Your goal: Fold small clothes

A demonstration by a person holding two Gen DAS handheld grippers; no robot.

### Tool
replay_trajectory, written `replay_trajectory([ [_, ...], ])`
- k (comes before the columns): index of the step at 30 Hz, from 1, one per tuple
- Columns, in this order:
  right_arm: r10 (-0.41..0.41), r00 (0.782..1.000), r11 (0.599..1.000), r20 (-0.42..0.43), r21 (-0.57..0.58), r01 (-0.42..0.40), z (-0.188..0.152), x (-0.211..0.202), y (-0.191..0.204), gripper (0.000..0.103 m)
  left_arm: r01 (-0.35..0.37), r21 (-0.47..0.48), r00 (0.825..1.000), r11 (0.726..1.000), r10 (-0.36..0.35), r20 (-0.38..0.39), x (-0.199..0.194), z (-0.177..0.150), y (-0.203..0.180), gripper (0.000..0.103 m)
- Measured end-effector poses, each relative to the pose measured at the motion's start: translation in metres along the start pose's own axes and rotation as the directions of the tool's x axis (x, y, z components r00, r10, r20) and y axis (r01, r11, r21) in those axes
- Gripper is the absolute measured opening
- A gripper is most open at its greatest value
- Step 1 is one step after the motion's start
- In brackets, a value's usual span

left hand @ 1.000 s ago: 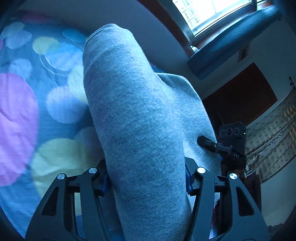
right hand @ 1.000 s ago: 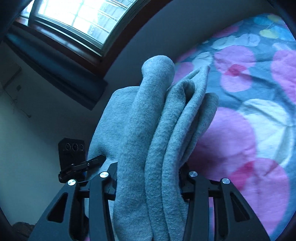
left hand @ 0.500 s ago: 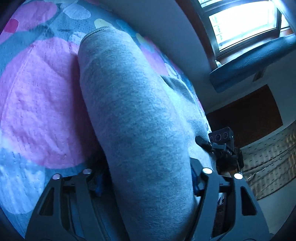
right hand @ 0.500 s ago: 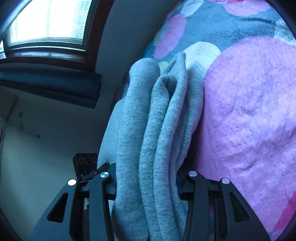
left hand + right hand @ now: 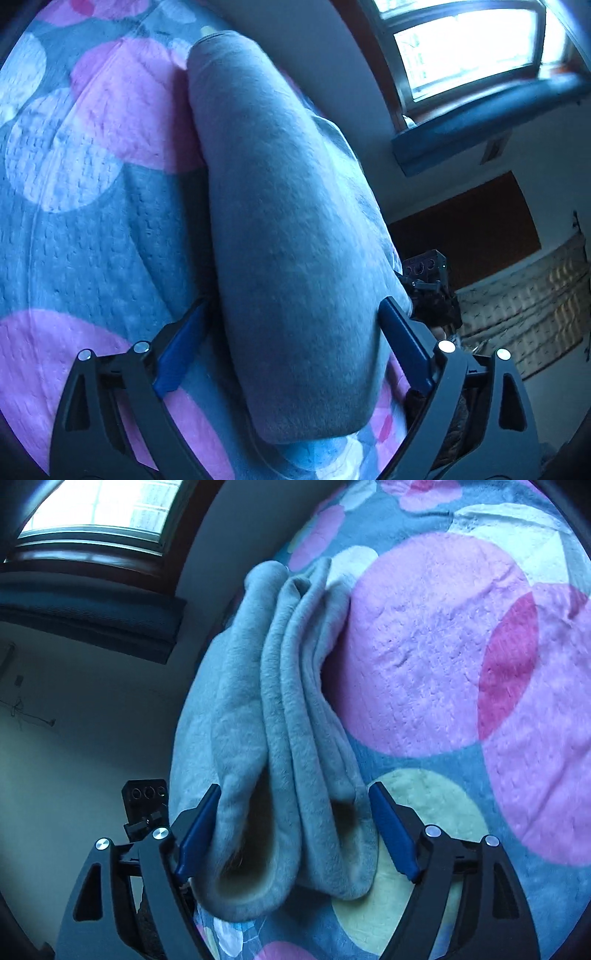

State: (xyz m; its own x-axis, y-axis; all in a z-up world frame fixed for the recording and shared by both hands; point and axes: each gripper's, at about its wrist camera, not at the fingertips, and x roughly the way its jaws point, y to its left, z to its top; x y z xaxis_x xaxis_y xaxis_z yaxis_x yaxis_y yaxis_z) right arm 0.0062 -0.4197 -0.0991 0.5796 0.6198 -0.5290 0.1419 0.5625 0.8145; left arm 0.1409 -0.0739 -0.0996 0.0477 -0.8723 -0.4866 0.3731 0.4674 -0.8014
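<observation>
Bedspread (image 5: 424,657) now holds grey garment (image 5: 295,221) (both jaws opened, prev. clamped).

I can read no text, label, brand, number or sign in either wrist view. The folded grey fleece garment (image 5: 295,229), the quilted bedspread with pink, white and yellow circles (image 5: 436,657) under it and the bright window (image 5: 469,48) beyond it carry no lettering I can make out.

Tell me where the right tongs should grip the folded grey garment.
Grip the grey garment at its bunched near end, straight in along the bedspread: every layer sits between the open right tongs, so one pinch should catch all.
</observation>
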Motion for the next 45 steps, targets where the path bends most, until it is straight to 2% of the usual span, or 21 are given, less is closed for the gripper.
replay_trajectory([
  [3, 0.081, 0.997, 0.996, -0.013, 0.028, -0.081, -0.006, 0.004, 0.005, 0.081, 0.017, 0.014, 1.000, 1.000, -0.016, -0.013, 0.012, 0.000, -0.010, 0.095],
  [4, 0.083, 0.996, 0.996, -0.021, 0.014, -0.083, -0.007, 0.007, 0.009, 0.080, 0.005, 0.020, 1.000, 1.000, -0.005, -0.008, 0.015, 0.001, -0.012, 0.094],
  [5, 0.056, 0.998, 0.998, -0.022, -0.009, -0.057, -0.007, 0.009, 0.012, 0.079, -0.018, 0.017, 1.000, 1.000, 0.018, -0.005, 0.018, 0.001, -0.013, 0.085],
  [6, 0.018, 1.000, 0.999, -0.024, -0.031, -0.019, -0.009, 0.012, 0.015, 0.073, -0.027, 0.009, 1.000, 1.000, 0.027, -0.005, 0.017, 0.000, -0.013, 0.077],
  [7, -0.012, 1.000, 0.999, -0.024, -0.047, 0.011, -0.010, 0.014, 0.019, 0.053, -0.029, -0.003, 1.000, 1.000, 0.029, -0.002, 0.016, 0.001, -0.013, 0.073],
  [8, -0.036, 0.999, 0.998, -0.023, -0.061, 0.035, -0.010, 0.015, 0.024, 0.046, -0.028, -0.018, 1.000, 0.999, 0.028, 0.003, 0.010, -0.002, -0.011, 0.065],
  [10, 0.001, 1.000, 0.999, -0.003, -0.051, -0.002, -0.013, 0.007, 0.031, 0.032, -0.025, -0.033, 1.000, 0.999, 0.026, 0.009, 0.005, -0.002, -0.014, 0.058],
  [15, 0.028, 0.999, 0.998, 0.031, -0.057, -0.027, -0.034, -0.015, 0.046, 0.028, -0.019, -0.022, 0.999, 1.000, 0.020, 0.031, -0.012, -0.013, -0.030, 0.052],
  [20, 0.104, 0.994, 0.995, 0.011, 0.001, -0.105, -0.078, -0.031, 0.029, 0.028, -0.006, 0.001, 1.000, 1.000, 0.006, -0.006, -0.031, -0.042, -0.043, 0.052],
  [23, 0.120, 0.993, 0.992, 0.009, 0.032, -0.120, -0.094, -0.029, 0.014, 0.028, -0.032, -0.008, 0.999, 0.999, 0.031, -0.033, -0.030, -0.067, -0.038, 0.051],
  [28, 0.144, 0.989, 0.988, 0.025, 0.053, -0.145, -0.092, -0.016, 0.001, 0.027, -0.072, 0.066, 0.997, 0.995, 0.072, 0.003, -0.022, -0.072, -0.034, 0.053],
  [30, 0.144, 0.989, 0.989, 0.020, 0.040, -0.145, -0.096, -0.025, 0.003, 0.030, -0.079, 0.087, 0.997, 0.993, 0.079, 0.005, -0.024, -0.072, -0.042, 0.058],
  [32, 0.112, 0.994, 0.994, 0.021, 0.011, -0.112, -0.106, -0.041, 0.001, 0.038, -0.090, 0.125, 0.996, 0.988, 0.089, 0.011, -0.028, -0.072, -0.053, 0.066],
  [33, 0.095, 0.995, 0.995, 0.022, 0.003, -0.095, -0.104, -0.043, 0.007, 0.045, -0.087, 0.152, 0.996, 0.985, 0.086, 0.013, -0.034, -0.074, -0.057, 0.074],
  [36, 0.099, 0.994, 0.995, 0.052, -0.012, -0.098, -0.096, -0.051, 0.018, 0.072, -0.046, 0.211, 0.998, 0.976, 0.039, 0.040, -0.057, -0.077, -0.063, 0.089],
  [38, 0.088, 0.994, 0.996, 0.065, -0.017, -0.087, -0.082, -0.052, 0.021, 0.073, -0.023, 0.210, 0.998, 0.978, 0.009, 0.070, -0.067, -0.069, -0.061, 0.092],
  [41, 0.091, 0.993, 0.996, 0.078, -0.012, -0.091, -0.053, -0.043, 0.022, 0.073, -0.022, 0.141, 0.996, 0.990, 0.009, 0.092, -0.067, -0.053, -0.048, 0.092],
  [43, 0.059, 0.994, 0.998, 0.088, -0.009, -0.059, -0.033, -0.031, 0.022, 0.073, -0.057, 0.116, 0.993, 0.992, 0.045, 0.105, -0.057, -0.038, -0.038, 0.092],
  [44, 0.055, 0.995, 0.998, 0.085, 0.001, -0.055, -0.026, -0.025, 0.020, 0.073, -0.104, 0.106, 0.989, 0.989, 0.091, 0.116, -0.048, -0.028, -0.033, 0.092],
  [45, 0.049, 0.995, 0.999, 0.086, 0.013, -0.051, -0.020, -0.019, 0.016, 0.073, -0.130, 0.106, 0.987, 0.986, 0.118, 0.114, -0.041, -0.021, -0.031, 0.088],
])
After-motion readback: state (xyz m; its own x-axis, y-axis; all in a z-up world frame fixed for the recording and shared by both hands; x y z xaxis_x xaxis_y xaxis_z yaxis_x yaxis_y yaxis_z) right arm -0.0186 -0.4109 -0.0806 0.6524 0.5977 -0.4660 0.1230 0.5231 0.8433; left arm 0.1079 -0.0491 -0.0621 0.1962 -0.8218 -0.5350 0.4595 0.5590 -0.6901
